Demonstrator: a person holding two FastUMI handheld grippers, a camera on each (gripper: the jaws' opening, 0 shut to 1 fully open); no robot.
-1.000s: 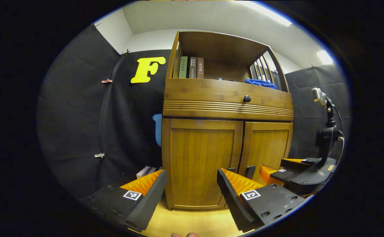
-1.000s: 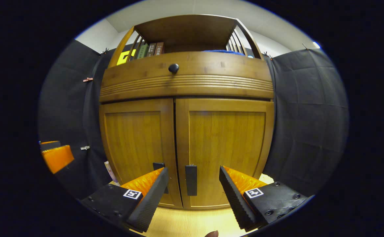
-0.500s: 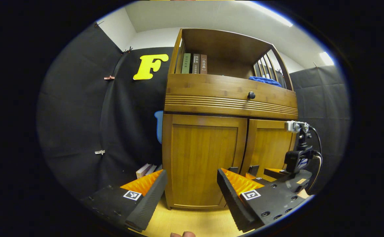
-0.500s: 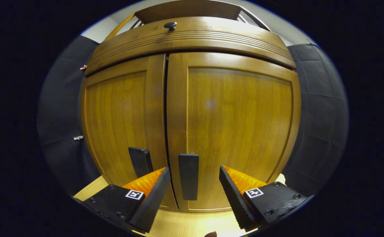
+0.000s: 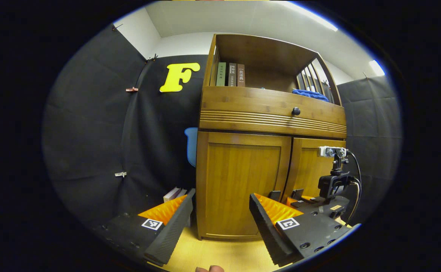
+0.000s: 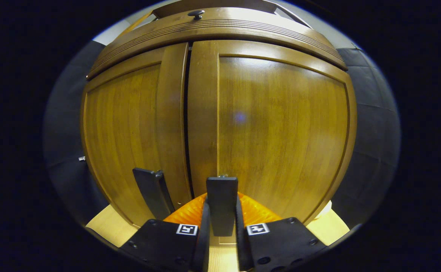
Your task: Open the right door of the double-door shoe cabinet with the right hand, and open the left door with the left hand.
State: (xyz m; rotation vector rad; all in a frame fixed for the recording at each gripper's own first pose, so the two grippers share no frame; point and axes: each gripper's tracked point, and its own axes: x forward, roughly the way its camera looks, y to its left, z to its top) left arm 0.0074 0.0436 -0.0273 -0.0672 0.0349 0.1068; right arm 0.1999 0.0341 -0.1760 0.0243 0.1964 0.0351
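The right tongs (image 6: 220,230) were clamped on the flat, dark, rectangular handle (image 6: 221,204) of the right door (image 6: 281,124), at six o'clock in the right gripper view. Both grained wooden doors of the shoe cabinet (image 5: 269,113) sat closed. The left tongs (image 5: 220,223) stood apart before the left door (image 5: 239,185), not touching it.

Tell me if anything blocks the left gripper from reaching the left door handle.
Nothing visible does. The left gripper is open, back from the cabinet, with bare floor between it and the left door handle. The right gripper is shut on the right door handle beside it.
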